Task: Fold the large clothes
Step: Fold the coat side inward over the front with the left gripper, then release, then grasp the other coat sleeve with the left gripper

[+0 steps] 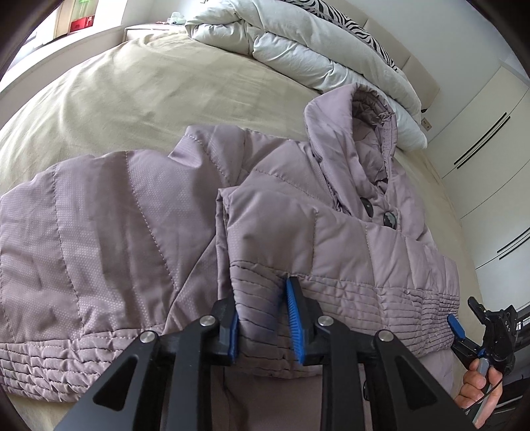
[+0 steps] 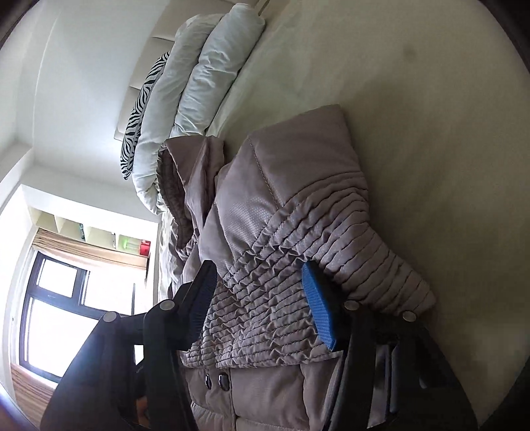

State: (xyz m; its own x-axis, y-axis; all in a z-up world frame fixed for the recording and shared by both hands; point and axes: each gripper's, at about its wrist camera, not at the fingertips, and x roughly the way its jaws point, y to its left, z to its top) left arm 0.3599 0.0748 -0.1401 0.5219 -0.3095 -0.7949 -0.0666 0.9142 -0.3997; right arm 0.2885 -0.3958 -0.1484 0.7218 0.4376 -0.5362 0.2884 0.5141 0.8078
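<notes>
Left wrist view takes in a wide bed [image 1: 109, 99] under a beige sheet, with a rolled white duvet [image 1: 298, 39] and a zebra-print pillow [image 1: 347, 20] pushed to its far end. Spread across the near part of the mattress lies a mauve quilted hooded jacket [image 1: 99, 215], its hood [image 1: 357, 132] pointing toward the duvet and two dark buttons [image 1: 377, 212] showing at the collar. One side panel appears already turned over onto the body, its ribbed hem [image 1: 347, 291] lying across the front; the broad panel to the left in this view still lies flat and unfolded, so the job looks roughly at its midpoint, with at least one more fold to come.

The left gripper [image 1: 263, 325] has a ridge of that gathered hem standing between its blue pads, the jaws narrow around it, though a firm pinch cannot be confirmed. The right gripper [image 2: 261, 305], seen rolled on its side in its own camera, straddles the same ribbed band with jaws about half apart; the cloth fills the gap, but whether the pads press it cannot be told.
</notes>
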